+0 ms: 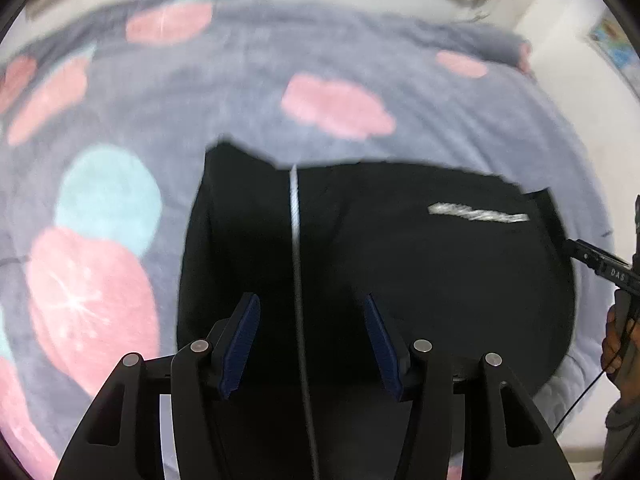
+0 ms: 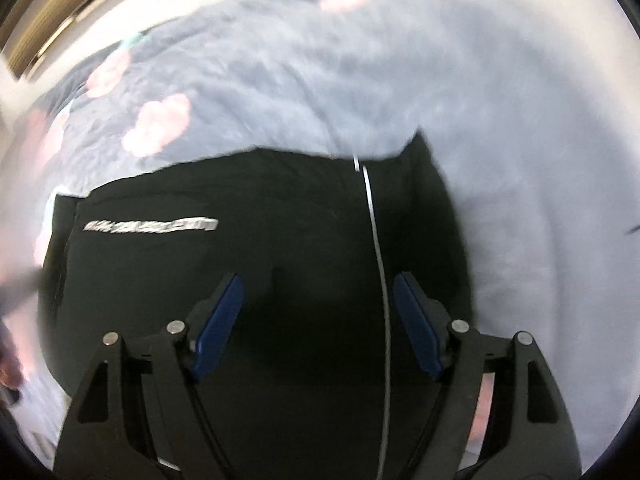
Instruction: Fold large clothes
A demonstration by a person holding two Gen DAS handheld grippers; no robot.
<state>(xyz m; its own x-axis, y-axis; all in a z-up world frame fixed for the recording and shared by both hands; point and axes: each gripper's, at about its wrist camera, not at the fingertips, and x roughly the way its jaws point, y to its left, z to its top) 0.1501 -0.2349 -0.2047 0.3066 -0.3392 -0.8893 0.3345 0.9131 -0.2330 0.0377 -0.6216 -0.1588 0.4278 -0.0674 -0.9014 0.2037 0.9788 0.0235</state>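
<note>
A black garment (image 1: 420, 260) lies folded into a compact block on the bed, with a white logo (image 1: 478, 213) and a thin white stripe (image 1: 295, 208) running down it. My left gripper (image 1: 311, 300) hovers above it, open, its blue pads (image 1: 244, 344) apart with only the cloth below. In the right wrist view the same garment (image 2: 280, 208), logo (image 2: 152, 226) and stripe (image 2: 372, 208) show. My right gripper (image 2: 318, 280) is open above it, with nothing between its pads (image 2: 218, 332). That gripper also shows at the edge of the left wrist view (image 1: 600, 268), in a person's hand (image 1: 616, 344).
The garment rests on a fluffy grey blanket (image 1: 240, 80) with pink and teal shapes, which spreads wide to the left and behind (image 2: 280, 80). A pale wall with a poster (image 1: 616, 48) stands at the right. A wooden bed frame (image 2: 40, 28) runs along the back.
</note>
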